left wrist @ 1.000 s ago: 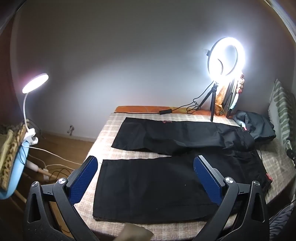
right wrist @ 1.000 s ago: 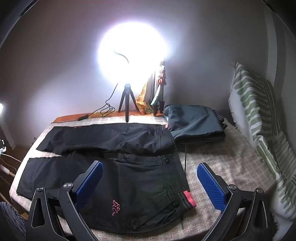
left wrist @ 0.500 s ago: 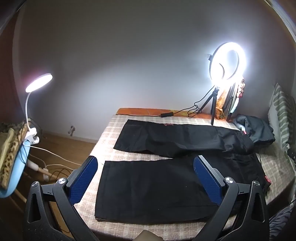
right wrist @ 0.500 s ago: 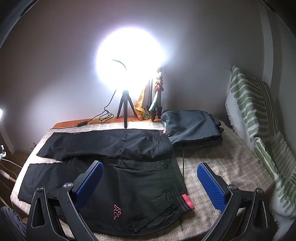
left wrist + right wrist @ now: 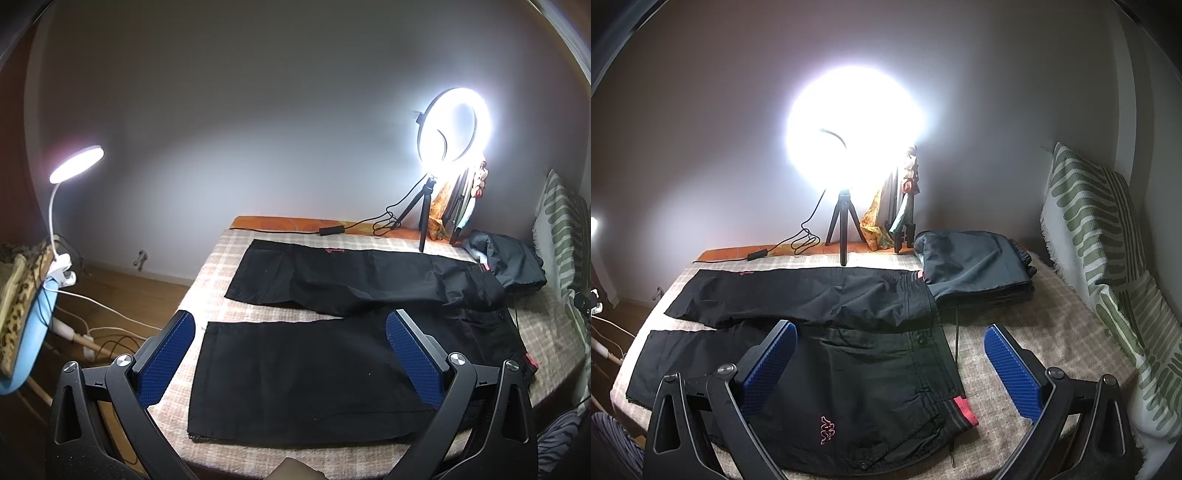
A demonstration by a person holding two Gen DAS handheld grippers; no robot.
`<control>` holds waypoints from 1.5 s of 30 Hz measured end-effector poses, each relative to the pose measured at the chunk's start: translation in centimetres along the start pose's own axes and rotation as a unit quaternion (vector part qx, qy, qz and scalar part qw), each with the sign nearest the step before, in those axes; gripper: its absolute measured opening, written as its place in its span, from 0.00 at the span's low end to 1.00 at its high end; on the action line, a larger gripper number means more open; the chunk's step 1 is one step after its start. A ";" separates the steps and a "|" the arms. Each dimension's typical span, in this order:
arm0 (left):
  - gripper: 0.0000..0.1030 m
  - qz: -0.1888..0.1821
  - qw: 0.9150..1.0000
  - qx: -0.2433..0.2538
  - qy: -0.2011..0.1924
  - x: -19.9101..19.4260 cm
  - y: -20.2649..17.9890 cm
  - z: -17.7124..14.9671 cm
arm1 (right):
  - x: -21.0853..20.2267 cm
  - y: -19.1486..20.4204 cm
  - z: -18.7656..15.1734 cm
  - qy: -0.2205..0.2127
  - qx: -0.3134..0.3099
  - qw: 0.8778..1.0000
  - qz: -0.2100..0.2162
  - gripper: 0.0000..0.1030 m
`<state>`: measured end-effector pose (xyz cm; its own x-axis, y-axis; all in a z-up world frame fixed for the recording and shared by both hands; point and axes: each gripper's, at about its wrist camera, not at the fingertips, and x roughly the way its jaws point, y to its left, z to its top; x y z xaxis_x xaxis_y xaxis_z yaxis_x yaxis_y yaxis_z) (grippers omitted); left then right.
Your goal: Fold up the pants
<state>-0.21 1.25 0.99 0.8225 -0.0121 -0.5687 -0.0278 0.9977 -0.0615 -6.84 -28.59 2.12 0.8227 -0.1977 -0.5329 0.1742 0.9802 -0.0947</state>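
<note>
— Left tool [image 5: 290, 354]: hovering spread wide, gripping nothing. Right tool [image 5: 890, 362]: likewise spread, gripping nothing.

— Black pants [image 5: 849, 350]?

— Lying flat on the bed [image 5: 1034, 332], below and ahead of both tools, legs parted, waistband below the right tool. Ring light [image 5: 454, 125] glowing beyond; folded grey garment [image 5: 975, 269] sitting ahead-right.

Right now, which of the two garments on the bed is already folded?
The grey garment by the striped pillow is folded into a stack; the black pants lie spread flat, legs apart.
</note>
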 end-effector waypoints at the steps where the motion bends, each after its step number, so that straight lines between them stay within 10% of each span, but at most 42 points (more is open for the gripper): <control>1: 1.00 0.000 1.000 -0.001 0.000 0.0 0.0 0.0 | 0.0 0.0 0.1 0.001 0.000 1.000 0.001 1.00; 45: 1.00 0.001 1.000 -0.002 0.004 0.2 0.1 -0.3 | 0.6 -0.1 -0.7 0.008 0.003 1.000 0.007 1.00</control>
<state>-0.21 1.36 0.58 0.8176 -0.0101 -0.5757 -0.0321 0.9975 -0.0632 -6.75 -28.75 1.24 0.8160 -0.1831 -0.5482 0.1659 0.9828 -0.0813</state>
